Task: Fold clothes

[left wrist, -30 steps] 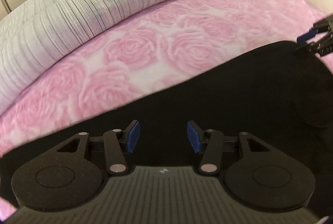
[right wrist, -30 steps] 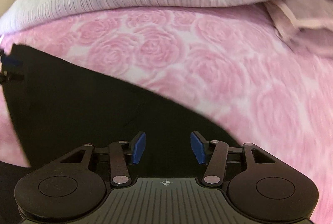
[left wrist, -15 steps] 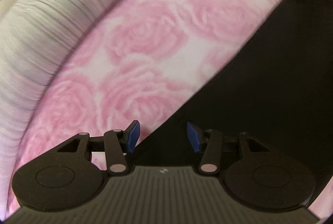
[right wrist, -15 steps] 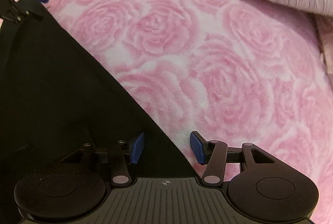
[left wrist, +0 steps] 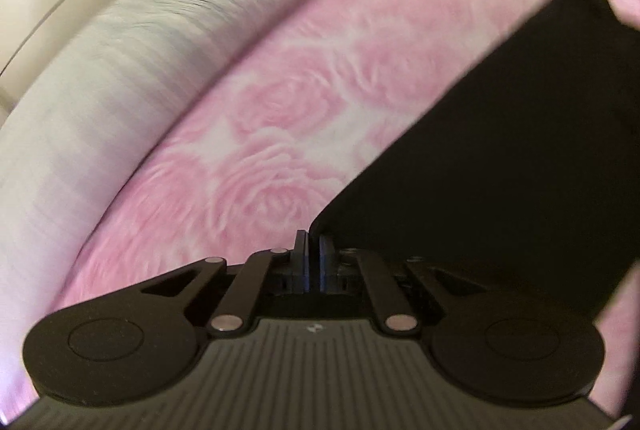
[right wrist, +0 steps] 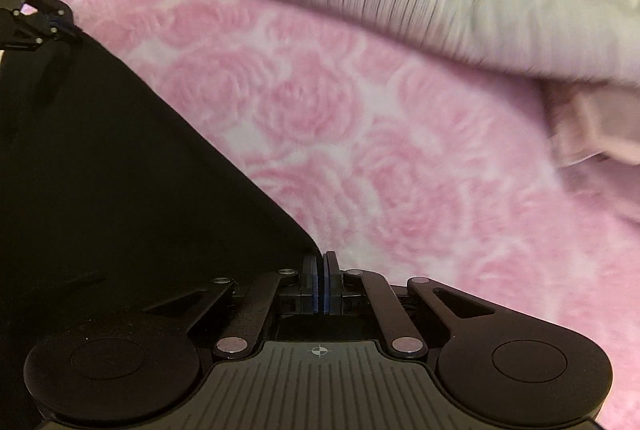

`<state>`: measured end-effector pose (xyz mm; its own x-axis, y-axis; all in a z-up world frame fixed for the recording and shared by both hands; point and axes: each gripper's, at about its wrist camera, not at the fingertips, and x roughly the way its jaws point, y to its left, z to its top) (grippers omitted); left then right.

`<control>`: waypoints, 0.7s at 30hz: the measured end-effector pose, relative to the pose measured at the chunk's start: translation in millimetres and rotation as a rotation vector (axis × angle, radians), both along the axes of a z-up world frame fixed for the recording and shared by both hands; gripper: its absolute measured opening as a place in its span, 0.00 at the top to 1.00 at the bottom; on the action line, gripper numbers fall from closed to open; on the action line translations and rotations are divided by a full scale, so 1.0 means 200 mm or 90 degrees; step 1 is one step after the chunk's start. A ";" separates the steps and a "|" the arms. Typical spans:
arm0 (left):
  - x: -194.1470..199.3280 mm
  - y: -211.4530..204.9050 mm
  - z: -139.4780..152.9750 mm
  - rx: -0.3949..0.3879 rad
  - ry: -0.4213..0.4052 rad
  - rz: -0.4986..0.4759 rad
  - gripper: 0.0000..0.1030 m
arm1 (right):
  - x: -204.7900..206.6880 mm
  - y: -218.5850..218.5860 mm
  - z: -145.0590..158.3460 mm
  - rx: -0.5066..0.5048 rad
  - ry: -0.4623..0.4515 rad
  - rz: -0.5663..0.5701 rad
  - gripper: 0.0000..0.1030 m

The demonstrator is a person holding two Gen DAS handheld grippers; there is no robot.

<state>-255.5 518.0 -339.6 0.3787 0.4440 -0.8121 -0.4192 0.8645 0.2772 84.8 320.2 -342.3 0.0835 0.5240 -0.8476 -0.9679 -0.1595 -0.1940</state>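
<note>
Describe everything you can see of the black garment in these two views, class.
The black garment is a plain, dark, matte cloth with no print, seams or buttons visible. It is spread out, with one straight edge running taut between two corners. The left gripper is shut on one corner and the right gripper is shut on the other. Behind and beside it lies the pink rose blanket; whether the cloth rests on it or hangs just above cannot be told. Both views are blurred.
</note>
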 end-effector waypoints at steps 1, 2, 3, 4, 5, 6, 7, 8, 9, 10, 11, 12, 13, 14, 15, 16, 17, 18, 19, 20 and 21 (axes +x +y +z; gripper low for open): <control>-0.06 -0.07 0.06 -0.007 -0.021 0.027 0.97 | -0.04 -0.07 0.06 0.018 -0.012 0.000 0.99; -0.13 -0.16 0.13 -0.013 -0.038 0.051 0.97 | -0.09 -0.14 0.11 0.036 -0.023 0.001 0.99; -0.20 -0.25 0.19 -0.020 -0.054 0.074 0.97 | -0.15 -0.24 0.17 0.051 -0.034 0.007 0.99; -0.27 -0.34 0.25 -0.030 -0.068 0.096 0.97 | -0.21 -0.34 0.22 0.062 -0.044 0.013 0.99; -0.34 -0.45 0.31 -0.048 -0.080 0.121 0.97 | -0.26 -0.43 0.24 0.050 -0.043 0.016 0.99; -0.40 -0.57 0.36 -0.064 -0.088 0.145 0.97 | -0.31 -0.53 0.25 0.038 -0.042 0.020 0.99; -0.45 -0.68 0.39 -0.082 -0.092 0.172 0.97 | -0.37 -0.63 0.26 0.026 -0.041 0.023 0.99; -0.50 -0.78 0.36 -0.112 -0.087 0.203 0.97 | -0.42 -0.72 0.28 0.015 -0.041 0.027 0.99; -0.54 -0.88 0.34 -0.142 -0.081 0.234 0.97 | -0.47 -0.82 0.29 0.003 -0.040 0.031 0.99; -0.59 -0.99 0.31 -0.171 -0.075 0.264 0.97 | -0.52 -0.91 0.31 -0.009 -0.039 0.034 0.99; -0.63 -1.09 0.29 -0.201 -0.069 0.295 0.97 | -0.57 -1.01 0.31 -0.026 -0.036 0.036 0.99; -0.68 -1.19 0.27 -0.231 -0.062 0.326 0.96 | -0.59 -1.07 0.26 -0.070 -0.024 0.027 0.99; -0.70 -1.25 0.20 -0.257 -0.041 0.366 0.96 | -0.62 -1.13 0.21 -0.115 -0.010 0.019 0.98; -0.72 -1.32 0.14 -0.283 -0.021 0.404 0.96 | -0.64 -1.19 0.16 -0.159 0.003 0.010 0.97; -0.74 -1.37 0.10 -0.311 -0.020 0.430 0.95 | -0.66 -1.25 0.10 -0.201 0.015 0.000 0.91; -0.74 -1.41 0.08 -0.324 -0.024 0.450 0.93 | -0.66 -1.28 0.06 -0.226 0.025 -0.014 0.88; -0.74 -1.44 0.07 -0.337 -0.029 0.469 0.92 | -0.65 -1.31 0.04 -0.235 0.042 -0.037 0.86; -0.74 -1.45 0.09 -0.334 -0.049 0.486 0.90 | -0.63 -1.34 0.02 -0.240 0.062 -0.064 0.82; -0.74 -1.47 0.11 -0.329 -0.071 0.502 0.81 | -0.58 -1.37 0.03 -0.226 0.100 -0.117 0.80; -0.75 -1.47 0.13 -0.320 -0.092 0.522 0.70 | -0.53 -1.39 0.03 -0.211 0.138 -0.171 0.76; -0.77 -1.46 0.15 -0.314 -0.113 0.545 0.67 | -0.47 -1.41 0.04 -0.194 0.178 -0.225 0.74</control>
